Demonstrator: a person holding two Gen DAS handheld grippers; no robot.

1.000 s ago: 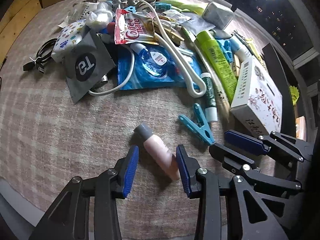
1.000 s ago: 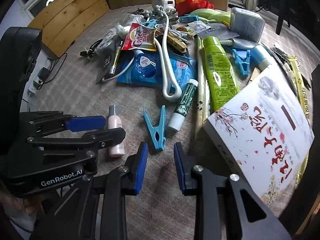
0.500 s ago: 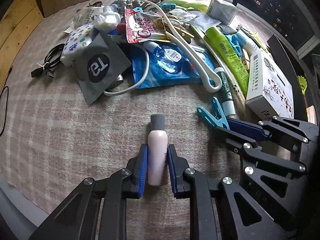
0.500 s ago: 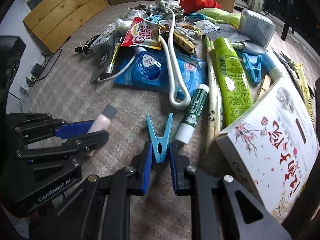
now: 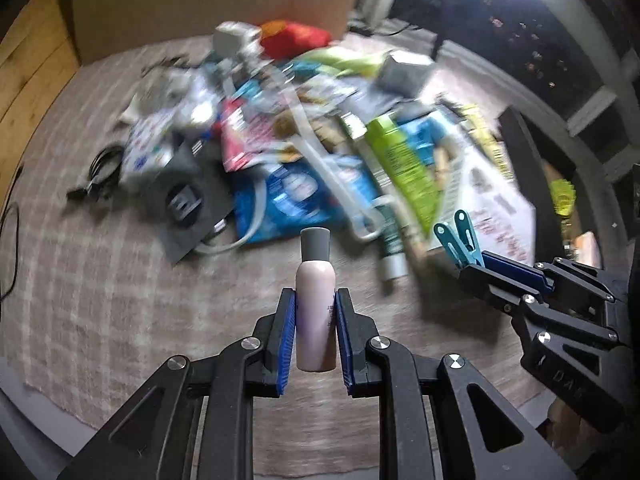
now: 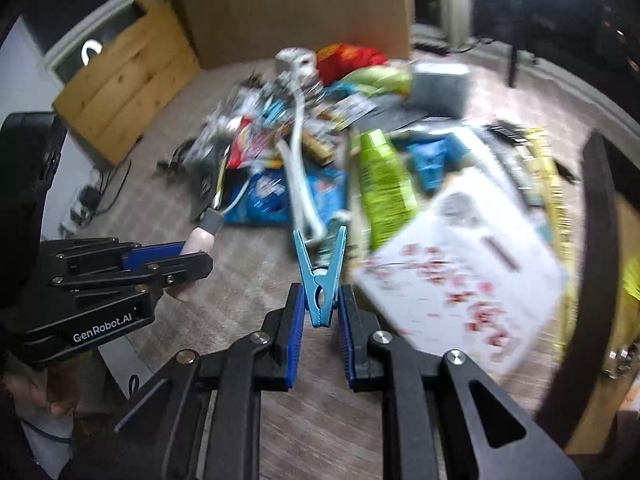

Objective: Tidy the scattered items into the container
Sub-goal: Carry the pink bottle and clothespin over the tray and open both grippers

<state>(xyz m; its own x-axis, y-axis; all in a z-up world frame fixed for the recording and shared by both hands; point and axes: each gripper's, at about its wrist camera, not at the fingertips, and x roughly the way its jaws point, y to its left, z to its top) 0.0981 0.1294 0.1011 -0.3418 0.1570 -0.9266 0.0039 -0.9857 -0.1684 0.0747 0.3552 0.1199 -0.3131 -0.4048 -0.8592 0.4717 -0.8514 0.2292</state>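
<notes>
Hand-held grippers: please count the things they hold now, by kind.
Pink bottle with grey cap, in the left hand-held gripper: 1
Blue clothes peg, in the right hand-held gripper: 1
Total: 2

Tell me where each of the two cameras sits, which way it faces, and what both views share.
Left wrist: sits on the left gripper, looking along its fingers down at the rug; pink bottle clamped; right gripper at right edge.
Right wrist: sits on the right gripper, facing the clutter; blue clothespin clamped; left gripper and a hand at left.
Shared: bottle, clothespin, white flowered box, green tube, cardboard box.
</notes>
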